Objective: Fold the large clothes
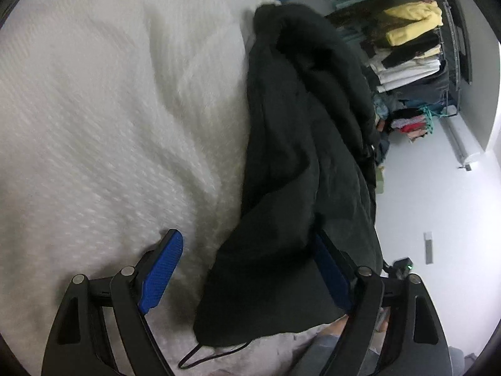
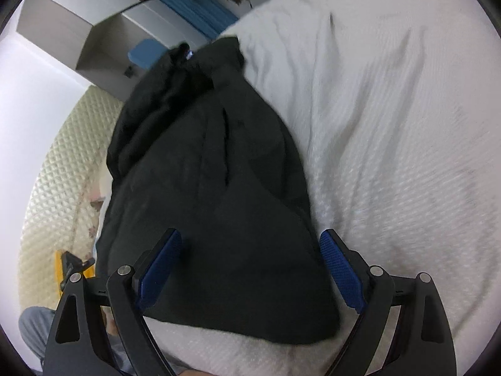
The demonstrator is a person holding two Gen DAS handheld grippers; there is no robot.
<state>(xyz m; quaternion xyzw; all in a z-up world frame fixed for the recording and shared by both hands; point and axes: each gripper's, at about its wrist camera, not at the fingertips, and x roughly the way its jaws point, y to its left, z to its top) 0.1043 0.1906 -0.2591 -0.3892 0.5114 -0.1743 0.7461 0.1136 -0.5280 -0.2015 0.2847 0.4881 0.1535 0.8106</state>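
Note:
A large black garment (image 1: 297,163) lies bunched in a long heap near the edge of a bed with a white textured cover (image 1: 109,125). My left gripper (image 1: 250,269) is open above its near end; the garment's near edge lies between the blue pads (image 1: 162,272) without being pinched, and a thin black cord trails below. In the right wrist view the same black garment (image 2: 213,188) lies on the white cover (image 2: 391,125). My right gripper (image 2: 253,269) is open over its near end, fingers spread wide either side of the cloth.
A wire rack (image 1: 416,62) stacked with folded clothes, yellow, white and dark, stands beyond the bed on a pale floor (image 1: 432,206). In the right wrist view, grey cabinets (image 2: 94,31), a blue cushion (image 2: 145,54) and a quilted cream mat (image 2: 56,188) lie left of the bed.

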